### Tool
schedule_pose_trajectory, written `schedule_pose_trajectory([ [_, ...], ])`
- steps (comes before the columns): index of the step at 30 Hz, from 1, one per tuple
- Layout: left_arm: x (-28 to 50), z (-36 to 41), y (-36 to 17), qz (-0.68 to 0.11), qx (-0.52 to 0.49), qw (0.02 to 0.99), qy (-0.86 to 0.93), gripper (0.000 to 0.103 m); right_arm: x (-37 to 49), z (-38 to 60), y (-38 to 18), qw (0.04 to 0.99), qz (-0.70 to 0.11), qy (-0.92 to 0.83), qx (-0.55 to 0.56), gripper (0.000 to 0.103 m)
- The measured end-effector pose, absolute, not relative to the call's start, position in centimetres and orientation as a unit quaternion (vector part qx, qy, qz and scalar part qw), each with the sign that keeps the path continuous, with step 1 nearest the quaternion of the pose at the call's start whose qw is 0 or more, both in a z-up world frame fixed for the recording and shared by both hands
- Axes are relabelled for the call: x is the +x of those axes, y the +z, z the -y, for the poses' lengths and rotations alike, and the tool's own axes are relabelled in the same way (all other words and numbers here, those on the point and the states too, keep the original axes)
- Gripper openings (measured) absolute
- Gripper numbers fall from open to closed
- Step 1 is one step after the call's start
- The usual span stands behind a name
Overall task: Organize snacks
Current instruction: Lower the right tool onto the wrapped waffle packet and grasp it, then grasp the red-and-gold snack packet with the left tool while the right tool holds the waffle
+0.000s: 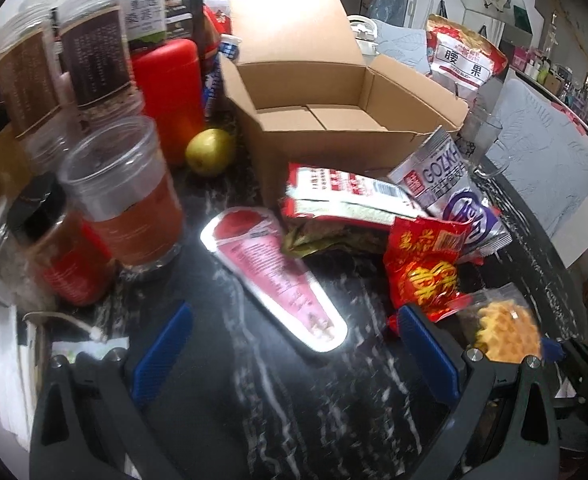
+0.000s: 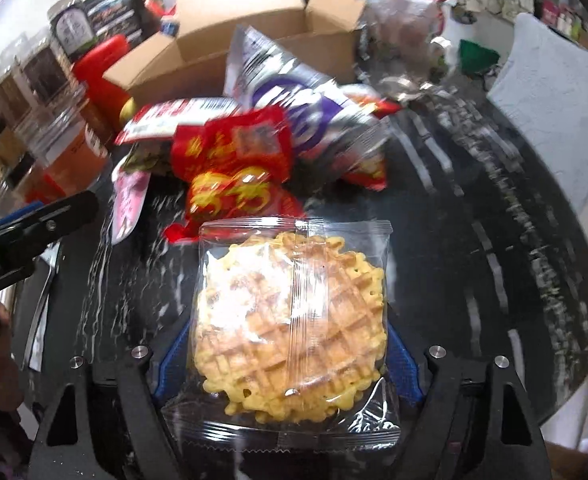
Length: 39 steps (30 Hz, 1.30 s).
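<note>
With waffle pack (image 2: 289, 316) clamped: right hand-held gripper (image 2: 289, 344) (wide).

Landmark: open cardboard box (image 1: 314, 116).
- Silver-purple pouch (image 1: 446, 184) leaning on the box's front right corner: "GOZKH", cut off by the fold; smaller characters unreadable.
- Red-white bag (image 1: 464, 58) behind the box's right flap: "腰果".
- Jar and packet labels left of the box: blurred, unreadable.

A lived-in home, by its clutter. A dark marble-patterned tabletop (image 1: 334, 420) carries clear plastic pantry jars (image 1: 93, 52) at the upper left of the frame, an open brown cardboard box (image 1: 318, 92) at centre and a yellow-green pear (image 1: 209, 151). A pale blue quilted cushion (image 1: 542, 152) lies at right, with crowded knick-knack shelves (image 1: 554, 68) behind.
</note>
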<state>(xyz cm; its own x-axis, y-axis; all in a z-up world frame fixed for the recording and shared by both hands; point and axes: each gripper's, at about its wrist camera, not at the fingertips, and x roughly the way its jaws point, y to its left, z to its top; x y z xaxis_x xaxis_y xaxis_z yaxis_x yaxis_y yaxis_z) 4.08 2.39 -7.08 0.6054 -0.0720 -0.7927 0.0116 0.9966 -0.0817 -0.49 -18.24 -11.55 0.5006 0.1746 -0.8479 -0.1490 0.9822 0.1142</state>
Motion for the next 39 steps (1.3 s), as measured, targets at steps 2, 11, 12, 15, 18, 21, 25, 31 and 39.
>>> schedule_pose_trajectory([
  [2, 4.7, -1.8, -7.2, -0.448, -0.039, 0.892, -0.035, 0.103, -0.5, 19.4, -10.6, 0.874, -0.478, 0.083, 0.014, 0.082],
  [11, 6.5, 3.3, -8.3, -0.471, -0.035, 0.877, -0.094, 0.103, 0.7, 22.9, -10.4, 0.878, -0.474, 0.047, 0.037, 0.082],
  [12, 6.6, 3.7, -8.4, -0.471, -0.033, 0.876, -0.098, 0.103, 0.7, 23.4, -10.3, 0.878, -0.474, 0.042, 0.040, 0.082],
  [15, 7.2, 5.8, -8.9, -0.479, -0.029, 0.870, -0.112, 0.103, 0.9, 24.5, -10.5, 0.878, -0.475, 0.033, 0.048, 0.082],
  [18, 7.8, 7.3, -9.5, -0.490, -0.027, 0.865, -0.106, 0.103, 1.0, 25.5, -10.7, 0.877, -0.476, 0.028, 0.054, 0.082],
  [21, 8.4, 8.1, -10.2, -0.503, -0.038, 0.858, -0.092, 0.103, 1.1, 26.4, -10.9, 0.877, -0.477, 0.025, 0.058, 0.082],
  [25, 9.1, 8.7, -11.1, -0.517, -0.047, 0.852, -0.066, 0.103, 1.0, 27.6, -10.8, 0.877, -0.476, 0.021, 0.064, 0.082],
  [31, 9.7, 8.9, -12.5, -0.533, -0.067, 0.842, -0.038, 0.102, 0.9, 28.6, -11.0, 0.878, -0.474, 0.020, 0.066, 0.082],
  [39, 8.5, 7.6, -12.1, -0.504, -0.083, 0.859, -0.045, 0.066, 0.7, 28.8, -11.0, 0.878, -0.472, 0.031, 0.069, 0.082],
])
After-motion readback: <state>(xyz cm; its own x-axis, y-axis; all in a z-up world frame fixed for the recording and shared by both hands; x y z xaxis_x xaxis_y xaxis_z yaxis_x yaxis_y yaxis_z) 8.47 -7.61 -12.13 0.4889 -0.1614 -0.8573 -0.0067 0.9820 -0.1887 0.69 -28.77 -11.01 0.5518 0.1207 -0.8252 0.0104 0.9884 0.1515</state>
